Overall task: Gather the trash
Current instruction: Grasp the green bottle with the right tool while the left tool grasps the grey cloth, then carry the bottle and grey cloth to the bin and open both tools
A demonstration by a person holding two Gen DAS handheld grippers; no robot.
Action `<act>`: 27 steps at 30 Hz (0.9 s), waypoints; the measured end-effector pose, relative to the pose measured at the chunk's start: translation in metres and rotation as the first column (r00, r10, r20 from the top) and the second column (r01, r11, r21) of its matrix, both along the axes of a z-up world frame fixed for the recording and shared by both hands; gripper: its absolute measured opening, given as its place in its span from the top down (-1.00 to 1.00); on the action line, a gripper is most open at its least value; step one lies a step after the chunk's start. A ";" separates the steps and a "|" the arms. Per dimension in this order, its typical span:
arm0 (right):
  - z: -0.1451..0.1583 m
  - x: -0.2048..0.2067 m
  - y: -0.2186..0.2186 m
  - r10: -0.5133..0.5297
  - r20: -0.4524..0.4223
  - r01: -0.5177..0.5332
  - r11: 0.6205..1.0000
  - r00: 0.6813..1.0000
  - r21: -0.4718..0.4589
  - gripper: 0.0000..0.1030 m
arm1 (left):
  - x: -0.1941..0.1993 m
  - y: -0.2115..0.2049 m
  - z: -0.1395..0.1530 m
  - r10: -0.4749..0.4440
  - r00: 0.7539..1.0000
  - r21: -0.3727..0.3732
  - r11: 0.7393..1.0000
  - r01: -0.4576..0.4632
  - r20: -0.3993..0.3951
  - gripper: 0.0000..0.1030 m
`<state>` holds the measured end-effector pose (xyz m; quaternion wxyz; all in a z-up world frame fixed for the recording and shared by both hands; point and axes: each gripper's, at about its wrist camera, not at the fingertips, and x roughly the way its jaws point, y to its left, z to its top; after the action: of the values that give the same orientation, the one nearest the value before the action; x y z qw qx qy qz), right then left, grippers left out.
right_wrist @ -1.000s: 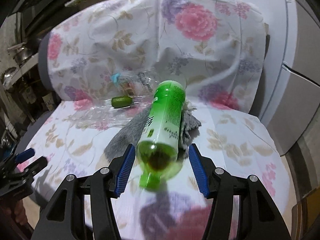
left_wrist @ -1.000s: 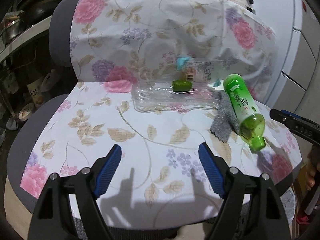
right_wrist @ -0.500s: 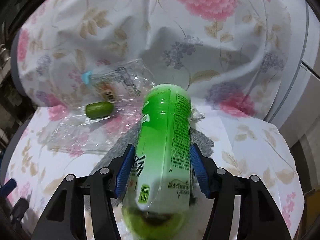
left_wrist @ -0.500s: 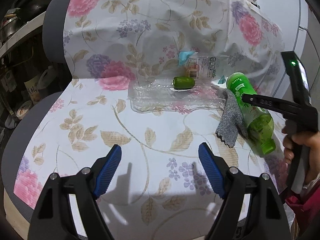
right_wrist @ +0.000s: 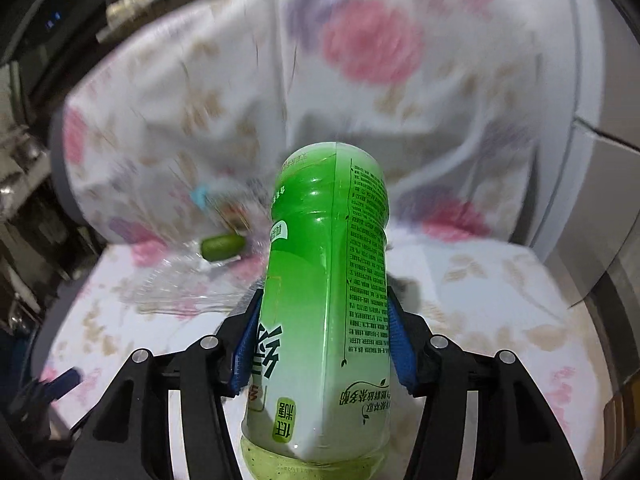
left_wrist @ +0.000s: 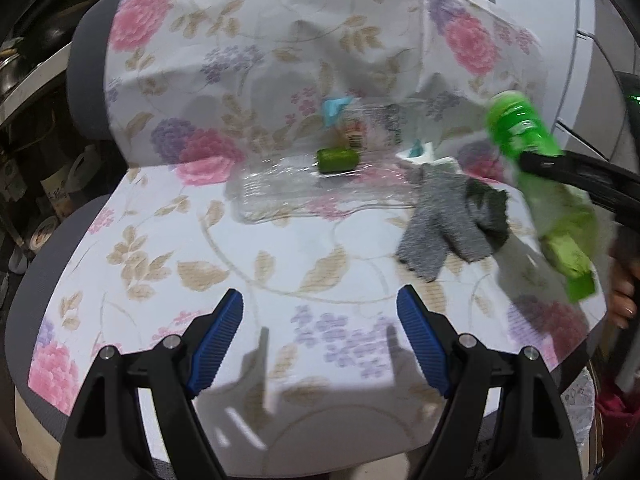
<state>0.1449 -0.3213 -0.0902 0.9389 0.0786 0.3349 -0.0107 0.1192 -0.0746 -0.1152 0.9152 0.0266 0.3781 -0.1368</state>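
A green tea bottle (right_wrist: 328, 280) hangs tilted above the seat, cap end toward the camera, and my right gripper (right_wrist: 323, 304) is closing on its middle, both blue pads pressed against it. The left wrist view shows the same bottle (left_wrist: 536, 168) raised at the right edge, one black finger (left_wrist: 580, 176) across it. A crushed clear bottle (left_wrist: 288, 192) with a green cap (left_wrist: 337, 160) lies at the back of the seat. A clear wrapper (left_wrist: 372, 124) leans on the backrest behind it. My left gripper (left_wrist: 320, 294) is open over the seat's front, nothing between its fingers.
A grey knitted glove (left_wrist: 444, 216) lies on the floral chair cover (left_wrist: 180, 248), right of the clear bottle. A person's hand (left_wrist: 624, 292) holds the right tool at the right edge. Shelves with pots stand to the left, white cabinets to the right.
The right gripper closed around the green bottle and lifted it off the seat and the grey glove. The left gripper shifted slightly and stayed open.
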 end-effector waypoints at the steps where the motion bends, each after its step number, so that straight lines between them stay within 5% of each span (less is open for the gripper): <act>1: 0.007 -0.013 -0.006 -0.005 0.019 0.005 1.000 1.000 -0.005 -0.10 | 0.001 -0.004 0.001 -0.009 1.000 -0.005 1.000 0.009 0.002 -0.50; 10: 0.002 -0.082 -0.057 -0.069 0.032 0.068 0.997 0.997 0.042 -0.12 | 0.034 -0.080 -0.001 -0.133 0.991 -0.033 0.991 0.132 -0.028 -0.50; 20: -0.016 -0.102 -0.083 -0.100 0.024 0.099 0.993 0.995 0.062 -0.12 | 0.086 -0.134 -0.036 -0.095 0.982 0.001 0.995 0.096 -0.164 -0.46; 23: -0.018 -0.103 -0.085 -0.108 0.023 0.106 0.993 0.994 0.061 -0.12 | 0.086 -0.141 -0.041 -0.070 0.983 0.049 0.996 0.080 -0.169 0.04; 24: -0.018 -0.104 -0.086 -0.110 0.024 0.108 0.992 0.994 0.059 -0.12 | 0.085 -0.141 -0.041 -0.072 0.984 0.051 0.995 0.082 -0.164 0.37; 26: -0.017 -0.109 -0.086 -0.115 0.030 0.113 0.992 0.993 0.057 -0.12 | 0.080 -0.140 -0.037 -0.103 0.981 0.018 0.994 0.108 -0.165 0.78; 27: -0.016 -0.111 -0.087 -0.117 0.033 0.115 0.992 0.993 0.055 -0.12 | 0.076 -0.138 -0.034 -0.116 0.981 -0.004 0.993 0.117 -0.156 0.82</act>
<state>0.0342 -0.4084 -0.1059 0.9402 0.1231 0.3128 -0.0551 0.1949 -0.2124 -0.1488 0.8732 0.0402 0.4467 -0.1907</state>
